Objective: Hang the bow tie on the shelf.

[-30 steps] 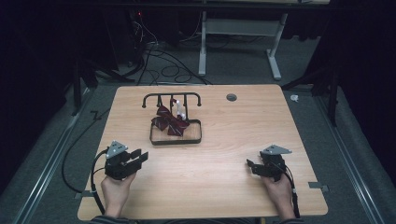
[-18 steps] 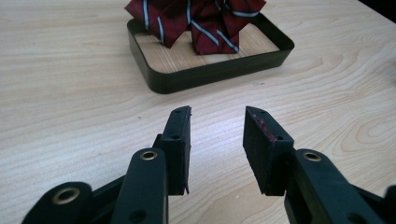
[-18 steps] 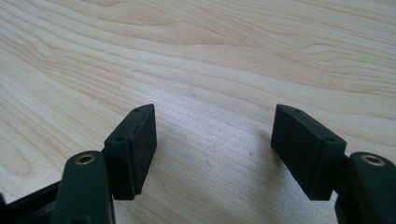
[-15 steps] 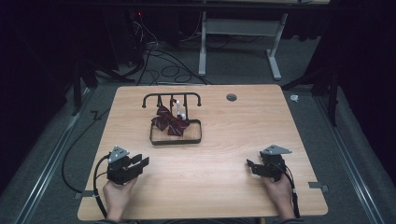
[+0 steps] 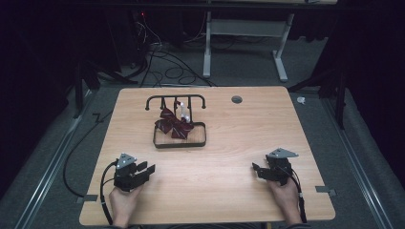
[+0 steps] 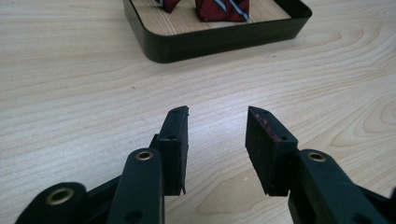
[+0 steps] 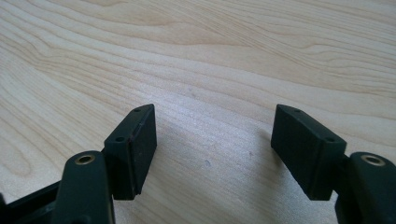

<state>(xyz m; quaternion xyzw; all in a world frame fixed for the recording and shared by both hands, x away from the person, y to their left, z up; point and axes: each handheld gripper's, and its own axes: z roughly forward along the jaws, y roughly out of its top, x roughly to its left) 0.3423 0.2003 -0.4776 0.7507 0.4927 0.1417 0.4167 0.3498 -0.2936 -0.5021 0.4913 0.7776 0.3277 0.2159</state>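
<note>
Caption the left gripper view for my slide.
Open left gripper aimed over pale wooden table toward black metal tray holding dark red striped cloth.

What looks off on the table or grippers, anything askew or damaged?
Minor only: the left gripper has reddish specks on one pad's inner face. The striped bow tie lies crumpled in the black tray. Nothing spilled.
</note>
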